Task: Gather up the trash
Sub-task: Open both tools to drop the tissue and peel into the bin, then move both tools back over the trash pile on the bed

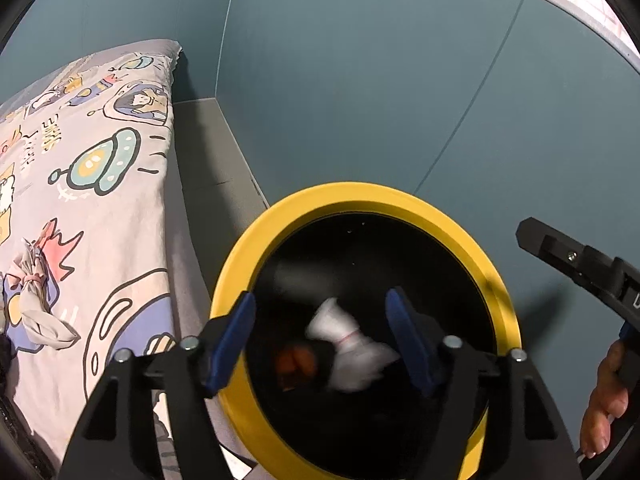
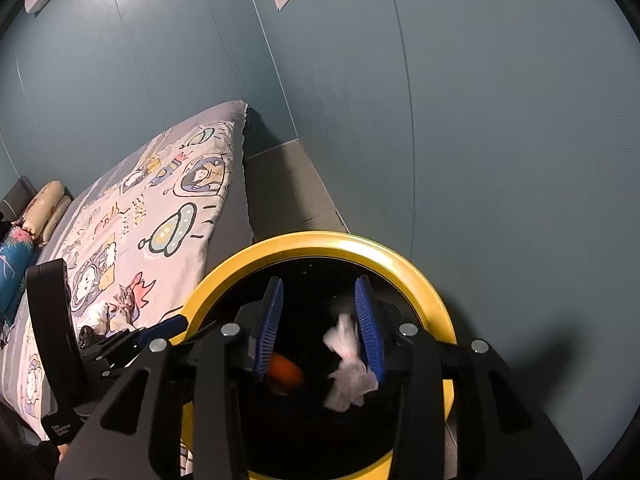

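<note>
A round bin with a yellow rim (image 1: pixel 280 216) and a black inside stands on the floor by the bed; it also shows in the right wrist view (image 2: pixel 320 240). My left gripper (image 1: pixel 320 332) is open over the bin's mouth. A blurred white wad tied with a red band (image 1: pixel 348 340) is loose between its fingers, inside the bin. My right gripper (image 2: pixel 320 324) is open over the same bin, with the white wad (image 2: pixel 348 364) by its right finger. An orange item (image 2: pixel 286 372) lies in the bin. Another tied wad (image 1: pixel 36 304) lies on the bed.
The bed with a cartoon-print sheet (image 1: pixel 100 160) is to the left of the bin. A teal wall (image 1: pixel 360 80) rises right behind the bin. A strip of grey floor (image 1: pixel 208 160) runs between bed and wall. Pillows (image 2: pixel 44 208) lie at the bed's far end.
</note>
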Available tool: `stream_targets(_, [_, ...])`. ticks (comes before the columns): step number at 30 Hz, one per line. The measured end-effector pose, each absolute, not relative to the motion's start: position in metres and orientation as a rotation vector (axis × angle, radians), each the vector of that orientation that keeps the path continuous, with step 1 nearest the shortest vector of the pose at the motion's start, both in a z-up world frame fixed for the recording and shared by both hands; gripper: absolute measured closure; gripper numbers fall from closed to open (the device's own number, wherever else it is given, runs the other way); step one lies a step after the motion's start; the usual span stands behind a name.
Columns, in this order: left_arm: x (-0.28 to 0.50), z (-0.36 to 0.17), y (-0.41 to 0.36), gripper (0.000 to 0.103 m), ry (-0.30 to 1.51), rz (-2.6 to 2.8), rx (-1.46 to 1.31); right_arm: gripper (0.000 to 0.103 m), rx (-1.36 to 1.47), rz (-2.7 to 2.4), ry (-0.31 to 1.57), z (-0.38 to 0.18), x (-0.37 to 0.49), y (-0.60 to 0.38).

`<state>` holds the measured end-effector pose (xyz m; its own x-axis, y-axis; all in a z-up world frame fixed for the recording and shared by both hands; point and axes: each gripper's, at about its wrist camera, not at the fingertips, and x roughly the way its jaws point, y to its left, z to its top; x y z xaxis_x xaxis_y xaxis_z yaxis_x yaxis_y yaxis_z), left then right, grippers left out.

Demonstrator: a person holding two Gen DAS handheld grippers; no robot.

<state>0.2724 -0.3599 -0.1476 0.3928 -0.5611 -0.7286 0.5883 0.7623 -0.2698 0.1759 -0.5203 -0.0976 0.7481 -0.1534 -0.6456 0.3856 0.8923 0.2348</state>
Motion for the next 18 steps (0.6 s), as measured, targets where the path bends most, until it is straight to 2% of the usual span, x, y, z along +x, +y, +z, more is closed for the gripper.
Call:
stream_targets(10, [0.286,-0.132,-0.318,0.037,0.877,-0.661,-0.002,0.067,0.342,-0.299,0.631,-0.081,0.17,-0.505])
stream_targets(18, [0.299,-0.109,-0.26,0.028,0.812,-0.557,-0.035,0.062,0.282,-0.244,0.605,-0.065,0.18,-0.468])
